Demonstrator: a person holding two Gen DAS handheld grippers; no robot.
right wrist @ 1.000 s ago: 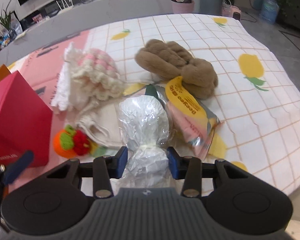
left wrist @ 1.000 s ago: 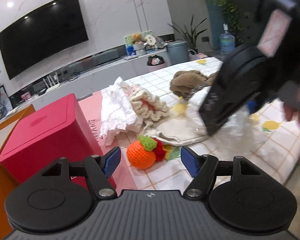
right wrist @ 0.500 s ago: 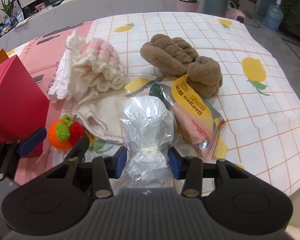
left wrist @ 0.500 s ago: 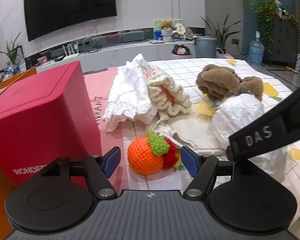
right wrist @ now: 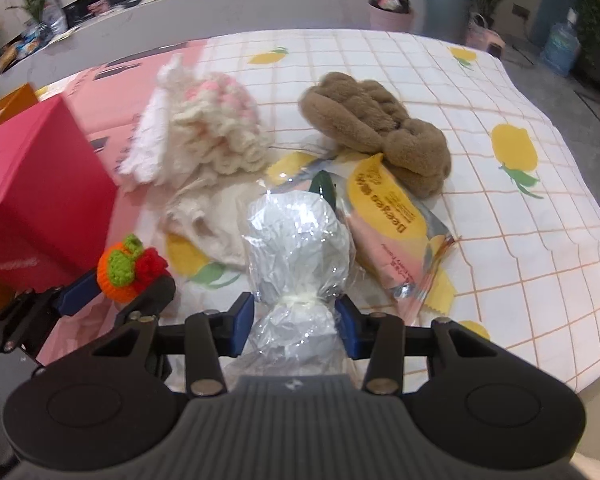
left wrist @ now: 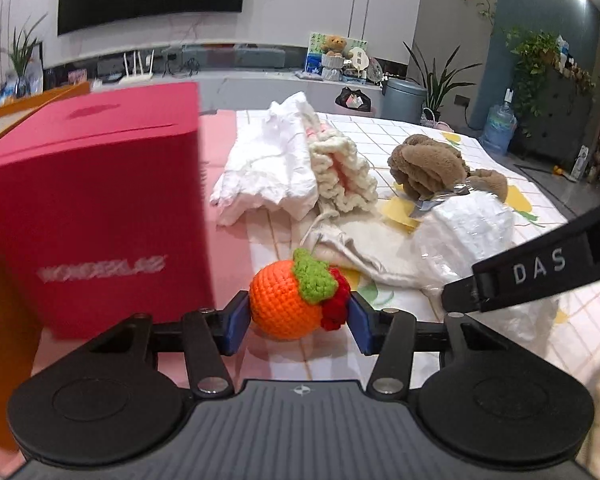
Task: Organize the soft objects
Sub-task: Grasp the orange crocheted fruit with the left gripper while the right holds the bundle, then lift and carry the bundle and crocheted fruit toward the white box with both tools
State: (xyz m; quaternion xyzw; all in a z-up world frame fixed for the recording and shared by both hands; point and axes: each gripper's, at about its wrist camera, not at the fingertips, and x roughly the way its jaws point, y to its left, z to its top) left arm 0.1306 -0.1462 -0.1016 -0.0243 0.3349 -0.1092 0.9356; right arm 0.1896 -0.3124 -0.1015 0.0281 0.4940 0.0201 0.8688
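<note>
Left hand-held gripper (left wrist: 298, 322) closing in on round orange crochet fruit w/ green leaf and red bit (left wrist: 294, 300); jaws just been narrowing, blue pads (left wrist: 236, 322) now at both sides of fruit, touching or nearly so. Firm grip not yet certain. Fruit sits near edge of worktop (right wrist: 520, 240) on pink part of cloth, just right of red cardboard box (left wrist: 88, 208). Probably approached level w/ pads at widest part, so soft ball squeezes evenly instead of rolling off.

Right hand-held gripper (right wrist: 296, 322) clenched on crinkly clear plastic bag of white stuffing (right wrist: 296, 240), pads pinching just below tied neck. Likely gripped there since narrow knot gives purchase; bulging body too slippery.

Farther off: brown plush toy (right wrist: 376, 128), cream-and-pink crochet piece (right wrist: 216, 136), white cloth bundle (left wrist: 268, 168), beige drawstring pouch (right wrist: 212, 224), yellow-pink foil packet (right wrist: 392, 220), all loosely clustered mid-cloth, unsorted. Box closest to fruit, so likely destination, tho not confirmed.
</note>
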